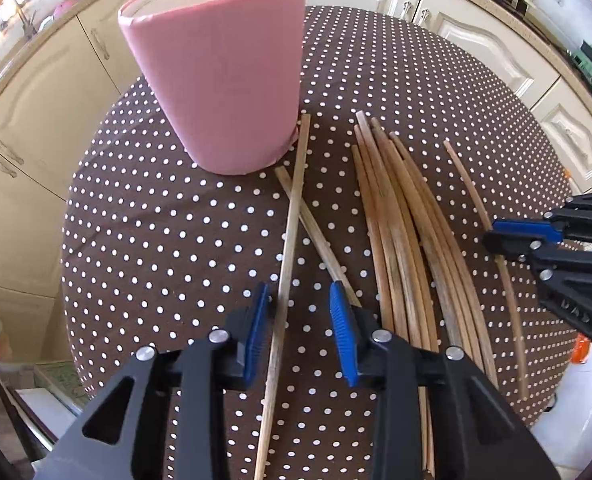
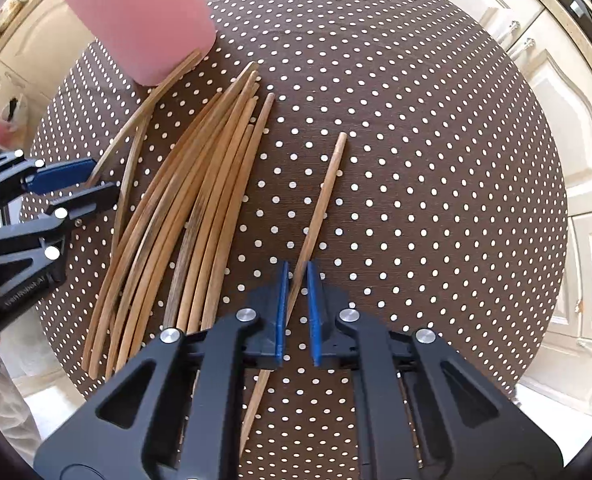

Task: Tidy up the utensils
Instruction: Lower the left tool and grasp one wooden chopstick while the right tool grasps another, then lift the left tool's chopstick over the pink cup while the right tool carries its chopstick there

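Round table (image 2: 436, 152) in dotted cloth: broad bare stretch right of the lone chopstick (image 2: 323, 204), open to a gripper from above. Left half crowded: bundle of chopsticks (image 2: 199, 200) fanned across the middle, two crossed sticks (image 1: 296, 216) beyond, pink cup (image 1: 223, 80) upright at the far edge, one stick tip touching its base. Narrow bare strip between lone chopstick and bundle. Cabinets (image 2: 568, 128) close behind the table's far and right rim.
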Available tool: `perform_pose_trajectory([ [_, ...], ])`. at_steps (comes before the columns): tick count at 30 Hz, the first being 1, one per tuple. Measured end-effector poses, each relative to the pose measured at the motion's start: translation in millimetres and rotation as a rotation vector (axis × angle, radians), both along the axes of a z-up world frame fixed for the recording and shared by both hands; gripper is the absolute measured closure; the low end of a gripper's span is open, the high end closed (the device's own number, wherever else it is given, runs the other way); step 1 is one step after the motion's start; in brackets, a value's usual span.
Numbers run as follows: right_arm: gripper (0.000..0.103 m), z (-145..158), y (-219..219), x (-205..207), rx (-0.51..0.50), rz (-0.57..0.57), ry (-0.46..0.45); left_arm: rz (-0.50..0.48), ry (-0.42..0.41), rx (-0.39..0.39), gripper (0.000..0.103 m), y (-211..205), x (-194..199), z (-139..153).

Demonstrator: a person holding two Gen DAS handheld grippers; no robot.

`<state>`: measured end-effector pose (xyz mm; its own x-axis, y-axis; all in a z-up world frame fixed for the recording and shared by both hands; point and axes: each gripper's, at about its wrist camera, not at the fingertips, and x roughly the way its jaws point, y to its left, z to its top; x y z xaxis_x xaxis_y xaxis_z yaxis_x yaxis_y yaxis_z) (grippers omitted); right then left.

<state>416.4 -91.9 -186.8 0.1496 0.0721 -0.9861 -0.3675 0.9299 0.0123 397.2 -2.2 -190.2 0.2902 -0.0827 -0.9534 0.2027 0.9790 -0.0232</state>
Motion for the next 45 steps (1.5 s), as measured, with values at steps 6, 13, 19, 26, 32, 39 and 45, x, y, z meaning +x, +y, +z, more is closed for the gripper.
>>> perform_pose_trajectory([
  [6,0.097,-5.1,5.1,-3.3,0.034,-0.013,-0.038,0.009,-0.038,0.012,0.096,-9.3,-3.4,2.8],
  [13,0.098,-5.4,-7.1,-18.1,0.114,-0.036,-0.072,0.035,-0.093,-0.028,0.097,2.3,-16.8,3.9],
  [19,0.098,9.4,-28.5,-39.9,0.228,-0.045,-0.158,0.024,-0.230,-0.091,0.097,-0.1,-37.5,33.1],
  [26,0.098,43.0,-46.7,-55.3,0.378,-0.049,-0.293,0.006,-0.426,-0.262,0.097,2.2,-70.6,78.1],
  [32,0.098,84.8,-42.3,-59.0,0.517,-0.025,-0.415,0.050,-0.611,-0.357,0.097,5.4,-84.8,111.2],
  [39,0.098,160.1,-43.7,-50.6,0.614,0.011,-0.600,0.202,-0.819,-0.432,0.097,33.4,-59.3,144.5],
  [45,0.098,201.9,-26.8,-27.1,0.673,0.034,-0.701,0.284,-1.003,-0.506,0.097,60.8,-29.4,166.0],
])
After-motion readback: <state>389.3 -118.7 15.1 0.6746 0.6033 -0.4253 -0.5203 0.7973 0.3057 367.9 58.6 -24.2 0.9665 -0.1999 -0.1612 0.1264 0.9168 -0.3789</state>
